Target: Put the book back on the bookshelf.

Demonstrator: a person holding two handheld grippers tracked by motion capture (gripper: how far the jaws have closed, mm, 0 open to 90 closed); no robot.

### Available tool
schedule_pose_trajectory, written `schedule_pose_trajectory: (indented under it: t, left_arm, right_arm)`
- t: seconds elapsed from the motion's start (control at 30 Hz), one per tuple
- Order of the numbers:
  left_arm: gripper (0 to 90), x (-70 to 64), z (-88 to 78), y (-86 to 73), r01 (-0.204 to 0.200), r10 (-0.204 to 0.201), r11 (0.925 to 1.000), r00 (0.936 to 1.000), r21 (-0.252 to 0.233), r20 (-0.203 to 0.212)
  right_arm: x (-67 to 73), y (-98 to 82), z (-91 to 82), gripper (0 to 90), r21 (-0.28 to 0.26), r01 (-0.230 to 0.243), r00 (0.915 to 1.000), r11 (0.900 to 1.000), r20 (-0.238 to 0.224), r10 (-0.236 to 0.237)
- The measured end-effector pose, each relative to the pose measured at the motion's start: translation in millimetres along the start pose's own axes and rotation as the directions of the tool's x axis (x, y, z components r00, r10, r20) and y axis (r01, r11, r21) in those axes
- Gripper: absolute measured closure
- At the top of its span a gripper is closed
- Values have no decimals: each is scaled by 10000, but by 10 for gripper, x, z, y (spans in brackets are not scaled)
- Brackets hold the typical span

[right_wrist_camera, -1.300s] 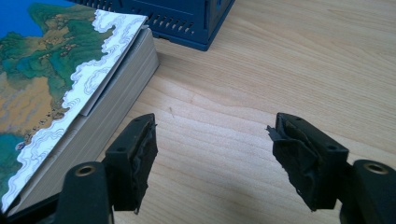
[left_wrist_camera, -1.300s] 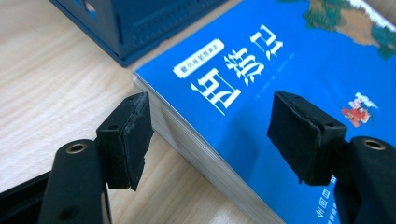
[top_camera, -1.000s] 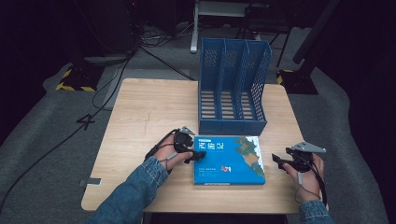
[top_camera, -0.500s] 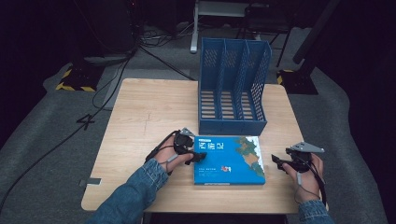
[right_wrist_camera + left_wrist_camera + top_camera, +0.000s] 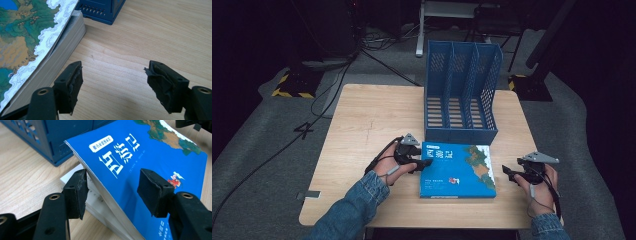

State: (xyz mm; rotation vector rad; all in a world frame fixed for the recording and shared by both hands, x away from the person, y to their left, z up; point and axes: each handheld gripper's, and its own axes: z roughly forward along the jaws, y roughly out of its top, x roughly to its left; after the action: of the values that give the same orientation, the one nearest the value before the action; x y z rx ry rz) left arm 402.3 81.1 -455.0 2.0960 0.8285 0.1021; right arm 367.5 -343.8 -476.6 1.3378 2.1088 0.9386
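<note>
Since the earlier frame our left gripper has risen a little at the near-left corner of the book, and its jaws have just been closing with the book's blue cover and top pages between them. In the left gripper view the left pad sits under the lifted cover edge while the right pad hovers above the cover face, so we judge that the pads do not yet clamp it: the jaws are part-way closed around the corner, not gripping. The book lies flat on the wooden table, just in front of the blue file rack, with only its left corner peeled up from the page block. Our right gripper waits just beside the book's right edge, its jaws standing apart over bare wood with nothing between them. By our reading the work is at its start: a hold on the book is being taken, and lifting it, standing it upright and sliding it into one of the rack's compartments, all empty as far as we can see, is left.
</note>
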Motion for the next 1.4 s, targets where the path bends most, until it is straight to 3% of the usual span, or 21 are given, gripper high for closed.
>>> schedule_pose_trajectory:
  t: [0.07, 0.13, 0.23, 0.33, 0.43, 0.5, 0.57, 0.63, 0.73, 0.77, 0.9, 0.97, 1.07, 1.13, 1.17, 1.2, 1.27, 1.33, 1.4]
  left_arm:
    - [412, -14, -4, 3, -258, 258, 9997, 9996, 2, -61]
    - [414, -15, -2, 1, -225, 225, 9997, 9997, -24, -32]
    - [413, 7, 100, -60, -10, 29, 9986, 9993, -525, 369]
    - [384, 64, 213, -135, -195, 224, 9979, 9987, -621, 459]
    - [392, 125, 226, -168, 341, -253, 9937, 9962, -1065, 831]
    - [469, 118, 182, -153, 527, -385, 9896, 9935, -1339, 1069]
    - [510, 87, 151, -131, 791, -549, 9828, 9879, -1667, 1450]
    - [526, 64, 152, -130, 810, -530, 9804, 9864, -1795, 1557]
    - [576, 73, 167, -152, 690, -472, 9837, 9901, -1661, 1319]
    - [576, 91, 168, -175, 784, -606, 9879, 9894, -1339, 1321]
    - [607, 108, 152, -200, 1158, -1042, 9913, 9806, -619, 1658]
    - [595, 107, 158, -214, 1181, -1095, 9921, 9797, -415, 1682]
    - [583, 107, 167, -231, 1328, -1272, 9910, 9750, -185, 1824]
    - [549, 108, 193, -259, 1497, -1505, 9885, 9685, 189, 1985]
    - [538, 107, 208, -280, 1352, -1350, 9907, 9685, 134, 2094]
    - [535, 95, 210, -288, 1015, -999, 9948, 9727, 30, 2096]
    - [531, 72, 211, -288, 806, -793, 9967, 9765, 19, 2002]
    - [537, 59, 212, -288, 704, -693, 9975, 9779, 13, 1971]
    - [575, 38, 210, -284, 880, -876, 9961, 9741, 73, 2084]
  right_arm:
    - [4, 1, 5, 295, -22, 23, 10000, 10000, -21, -23]
    - [12, 3, 6, 295, 11, 21, 10000, 10000, -44, -21]
    - [15, 0, 10, 295, 25, 24, 10000, 10000, -59, -24]
    - [17, -4, 20, 295, 67, 55, 10000, 10000, -76, -55]
    - [24, -3, 26, 295, 70, 110, 9999, 9999, -94, -110]
    - [22, -3, 26, 295, 76, 108, 9999, 9999, -97, -107]
    - [21, -4, 27, 295, 80, 116, 9999, 9999, -106, -115]
    - [24, -5, 27, 294, 62, 123, 9999, 9999, -106, -123]
    - [30, -3, 21, 293, 18, 123, 9998, 9999, -136, -123]
    - [30, -3, 21, 293, 18, 123, 9998, 9999, -136, -123]
    - [35, -2, 1, 291, -53, 174, 9997, 9998, -156, -174]
    - [33, -3, 2, 290, -66, 182, 9997, 9998, -168, -183]
    - [44, 1, 3, 290, -57, 181, 9997, 9998, -188, -182]
    - [55, 9, 6, 289, -100, 225, 9995, 9997, -214, -227]
    - [62, 12, 4, 289, -86, 228, 9995, 9997, -224, -230]
    - [71, 17, 5, 288, -105, 257, 9994, 9996, -246, -260]
    - [100, 34, 1, 285, -169, 336, 9990, 9993, -278, -341]
    - [125, 52, -5, 279, -286, 416, 9987, 9987, -300, -424]
    - [152, 75, -19, 267, -458, 551, 9979, 9974, -321, -566]
